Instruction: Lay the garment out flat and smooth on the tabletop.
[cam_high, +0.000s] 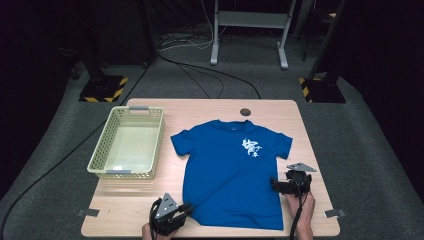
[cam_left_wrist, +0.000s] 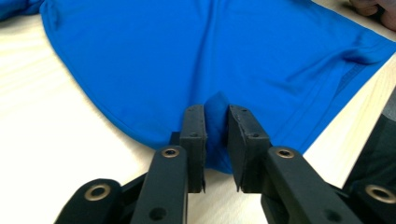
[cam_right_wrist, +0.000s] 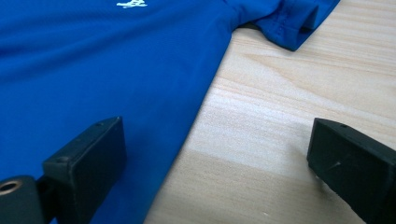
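A blue T-shirt (cam_high: 235, 165) with a white print lies flat and face up on the wooden table (cam_high: 125, 205). My left gripper (cam_high: 187, 209) is at the shirt's lower left hem. In the left gripper view a raised fold of the blue T-shirt (cam_left_wrist: 210, 46) fills the narrow gap between the jaws of the left gripper (cam_left_wrist: 216, 126), and both pads touch it. My right gripper (cam_high: 276, 186) rests at the shirt's right side edge. In the right gripper view the right gripper (cam_right_wrist: 215, 154) stands wide open, one jaw over the blue T-shirt (cam_right_wrist: 93, 70) and one over bare wood.
A pale green plastic basket (cam_high: 107, 165) stands on the left part of the table with nothing in it. A small dark round disc (cam_high: 245, 112) sits near the far edge. Dark floor with cables and stand legs lies beyond the table.
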